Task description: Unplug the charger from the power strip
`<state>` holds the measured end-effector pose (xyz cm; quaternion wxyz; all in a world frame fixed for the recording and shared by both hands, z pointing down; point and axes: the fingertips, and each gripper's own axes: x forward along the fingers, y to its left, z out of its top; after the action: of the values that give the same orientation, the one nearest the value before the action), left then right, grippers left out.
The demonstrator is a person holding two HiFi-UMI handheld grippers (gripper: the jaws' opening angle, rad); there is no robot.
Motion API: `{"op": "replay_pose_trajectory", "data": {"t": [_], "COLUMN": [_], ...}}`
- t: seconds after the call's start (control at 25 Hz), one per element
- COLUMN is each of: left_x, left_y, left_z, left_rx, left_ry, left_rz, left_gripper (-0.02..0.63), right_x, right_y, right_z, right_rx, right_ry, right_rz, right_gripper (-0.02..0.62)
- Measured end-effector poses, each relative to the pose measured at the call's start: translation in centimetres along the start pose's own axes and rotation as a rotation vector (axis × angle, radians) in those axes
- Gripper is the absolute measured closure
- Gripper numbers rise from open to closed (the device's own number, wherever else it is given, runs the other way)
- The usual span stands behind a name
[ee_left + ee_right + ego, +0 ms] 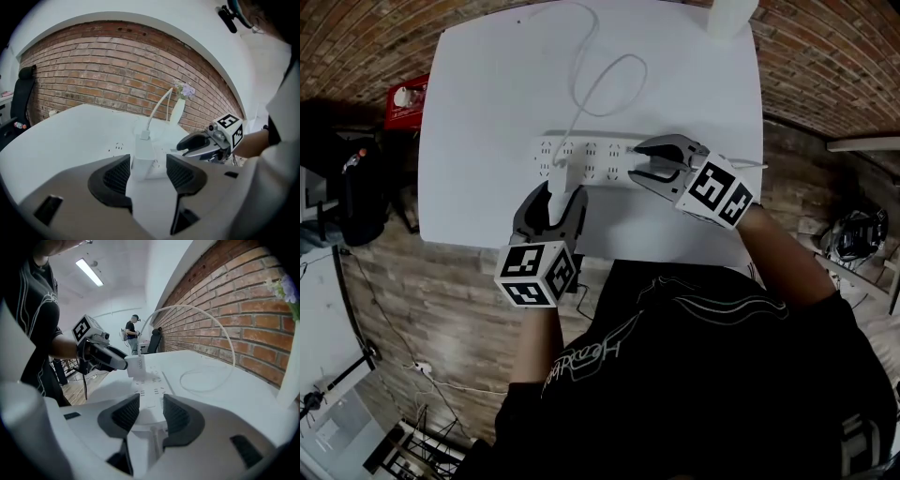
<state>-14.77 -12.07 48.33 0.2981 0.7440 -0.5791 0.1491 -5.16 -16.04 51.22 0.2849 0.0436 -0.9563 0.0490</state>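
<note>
1. Left gripper view first: the left hand-held gripper (147,166) has its jaws spread wide. The white rectangular plastic charger (140,157) stands upright between them, plugged into the long white plastic power strip (600,155). The pads aren't squeezing it yet, as far as I can see (the left pad looks very close, while the right one shows a gap).
2. The right hand-held gripper (151,413) is open too. It sits low over the end of the power strip opposite the charger, with the strip's body between its jaws. Nothing is clamped there.
3. My take: pin the strip before pulling. Close the right jaws on the strip's body or press it down onto the flat white bench (487,112), otherwise the whole strip probably lifts along with the plug.
4. Get the left pads onto the flat sides of the charger's body. Keep them off the thin white cable (157,108) coming out of its top, since yanking on that is how connectors die.
5. Squeeze firmly, because smooth plastic like that looks slippery. Then pull straight out along the prongs, away from the strip's face, with no sideways twisting.
6. I'd keep the right one holding until the prongs are clearly free.
</note>
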Motion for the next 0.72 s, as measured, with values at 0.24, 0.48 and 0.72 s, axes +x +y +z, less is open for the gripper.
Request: {"op": "replay_pose_trajectory", "data": {"t": [0.24, 0.48, 0.72], "left_x": [0.7, 1.1, 1.2], "left_y": [0.7, 0.8, 1.2], "left_z": [0.1, 0.6, 0.8], "left_rx": [0.008, 0.045, 0.055], "left_ry": [0.000, -0.003, -0.001], "left_rz": [0.029, 0.046, 0.083], "left_gripper": [0.385, 0.401, 0.439], "right_x": [0.4, 0.5, 0.4], "right_y": [0.2, 0.2, 0.2], "right_z": [-0.2, -0.1, -0.1], "right_rx": [-0.026, -0.035, -0.021], "right_ry": [-0.019, -0.047, -0.087], "right_rz": [-0.003, -0.019, -0.035], "right_gripper": [0.449, 0.450, 0.451]}}
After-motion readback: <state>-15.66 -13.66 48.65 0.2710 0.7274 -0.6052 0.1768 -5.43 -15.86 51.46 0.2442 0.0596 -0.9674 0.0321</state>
